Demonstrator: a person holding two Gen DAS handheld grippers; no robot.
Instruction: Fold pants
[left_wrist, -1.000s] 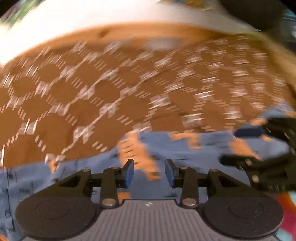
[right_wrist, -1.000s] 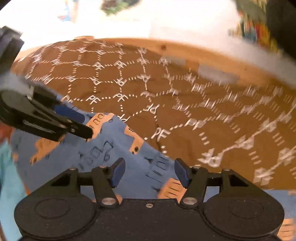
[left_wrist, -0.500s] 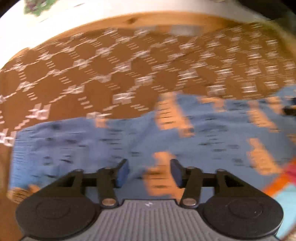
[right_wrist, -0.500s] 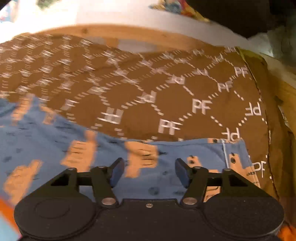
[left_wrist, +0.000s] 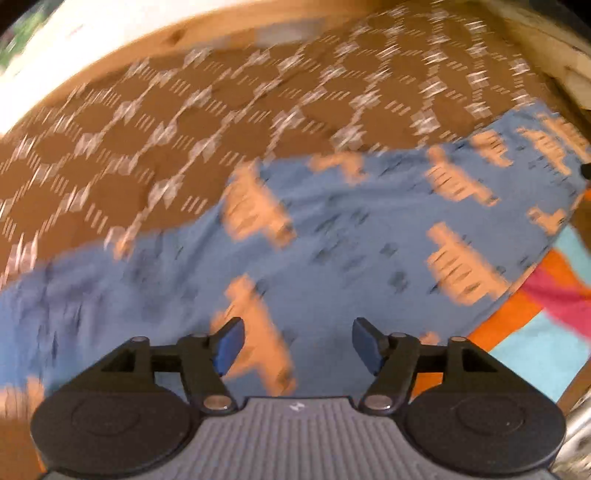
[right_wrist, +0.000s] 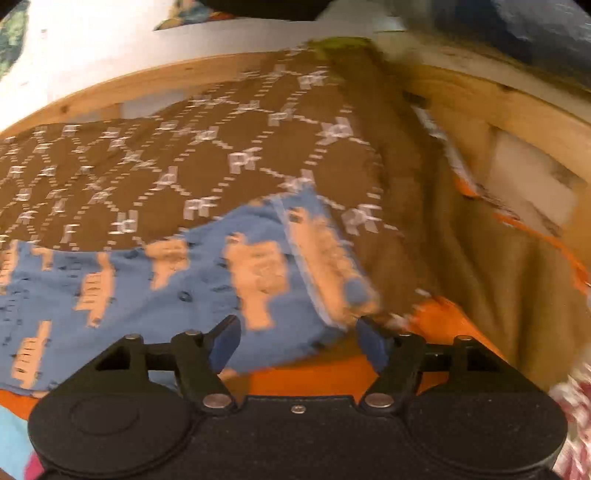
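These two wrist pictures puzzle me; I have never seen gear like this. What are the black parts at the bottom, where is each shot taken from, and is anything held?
A person holds a hand tool in each hand, each with a two-finger claw and a camera looking along its fingers. One picture shows the left claw, the other the right claw. Blue pants with orange figures lie on a brown patterned cover, inside a wooden frame. The left claw is opening, the right closing slightly. Neither holds anything; the pants lie loose beneath both.

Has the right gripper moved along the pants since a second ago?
Yes. The right gripper has travelled rightward along the blue pants to their end near the brown cover's right edge; its jaws are closing, gripping nothing.
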